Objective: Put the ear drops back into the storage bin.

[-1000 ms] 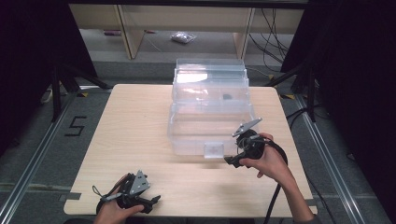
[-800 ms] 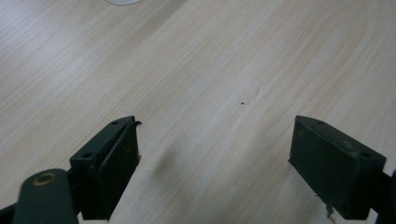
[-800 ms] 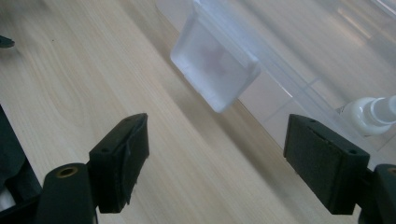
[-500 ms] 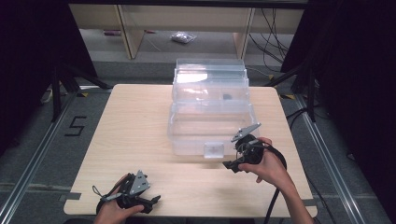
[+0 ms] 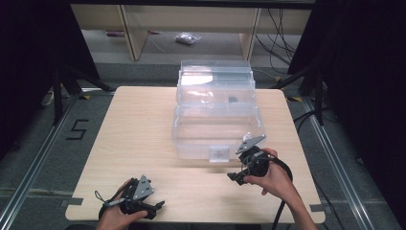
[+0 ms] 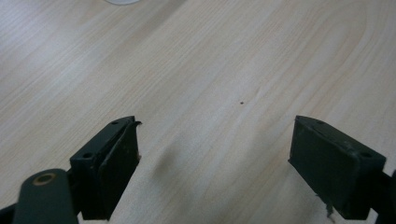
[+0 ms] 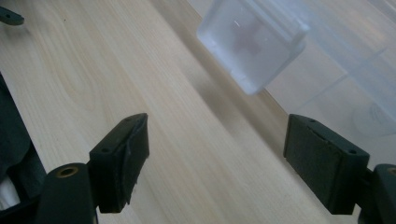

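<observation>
Nearest us, our left gripper [image 5: 152, 209] rests low on the table [image 5: 134, 139], jaws spread wide and empty, as a second ago. Our right gripper [image 5: 234, 176] has slid back toward us, jaws parted on nothing. Just ahead of it sits the clear box's latch [image 7: 252, 39], with the clear box [image 5: 216, 115] beyond; we judge the latch is not yet gripped.

High view: fixed overhead, faces forward and down, far, whole counter [image 5: 143, 124] covered. Left gripper view: close, low over bare wood. Right gripper view: close, angled at clear box [image 7: 327, 60] latch [image 7: 252, 42]; box [image 5: 215, 115] shared with high view.
</observation>
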`<state>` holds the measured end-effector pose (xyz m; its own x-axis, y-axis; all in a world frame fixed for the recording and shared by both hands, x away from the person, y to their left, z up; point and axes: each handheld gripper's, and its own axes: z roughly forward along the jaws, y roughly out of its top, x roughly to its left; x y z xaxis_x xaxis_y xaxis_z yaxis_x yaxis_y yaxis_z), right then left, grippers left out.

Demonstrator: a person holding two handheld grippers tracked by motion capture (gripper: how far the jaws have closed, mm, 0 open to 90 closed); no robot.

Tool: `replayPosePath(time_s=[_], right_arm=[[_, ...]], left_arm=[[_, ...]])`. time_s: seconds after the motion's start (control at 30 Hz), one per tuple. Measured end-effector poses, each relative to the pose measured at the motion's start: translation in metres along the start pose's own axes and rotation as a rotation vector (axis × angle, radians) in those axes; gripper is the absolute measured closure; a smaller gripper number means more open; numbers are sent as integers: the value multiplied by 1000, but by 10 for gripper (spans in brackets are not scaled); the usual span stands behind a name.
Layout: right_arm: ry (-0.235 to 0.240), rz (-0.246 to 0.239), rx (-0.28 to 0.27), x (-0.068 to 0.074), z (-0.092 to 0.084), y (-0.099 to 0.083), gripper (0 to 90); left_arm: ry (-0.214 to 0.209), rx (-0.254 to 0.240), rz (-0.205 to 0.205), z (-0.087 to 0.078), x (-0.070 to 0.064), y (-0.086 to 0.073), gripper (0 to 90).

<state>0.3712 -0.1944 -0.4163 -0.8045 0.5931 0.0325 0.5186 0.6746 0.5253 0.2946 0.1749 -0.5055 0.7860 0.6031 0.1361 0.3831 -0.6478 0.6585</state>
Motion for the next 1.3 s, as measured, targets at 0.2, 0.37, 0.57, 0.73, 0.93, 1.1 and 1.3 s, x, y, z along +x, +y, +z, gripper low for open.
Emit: replayPosePath(time_s=[0.2,0.37,0.57,0.73,0.93,1.1,1.3], right_arm=[[-33,10,-31,4,5,-10,230],[-15,-18,-55,4,10,-17,228],[-31,7,-55,10,14,-24,226],[-20,-11,-83,11,20,-29,224],[-10,26,-83,17,23,-38,224],[-28,5,-123,20,25,-43,225],[-15,-17,-127,20,28,-52,220]], left_arm=[[6,-1,14,0,1,0,152],[5,-1,0,0,0,0,152],[4,0,1,0,0,0,152],[12,-21,-22,2,-2,0,152],[16,-27,-11,2,-1,0,152],[10,-25,-6,1,-1,0,152],[7,-24,-4,1,-1,0,152]])
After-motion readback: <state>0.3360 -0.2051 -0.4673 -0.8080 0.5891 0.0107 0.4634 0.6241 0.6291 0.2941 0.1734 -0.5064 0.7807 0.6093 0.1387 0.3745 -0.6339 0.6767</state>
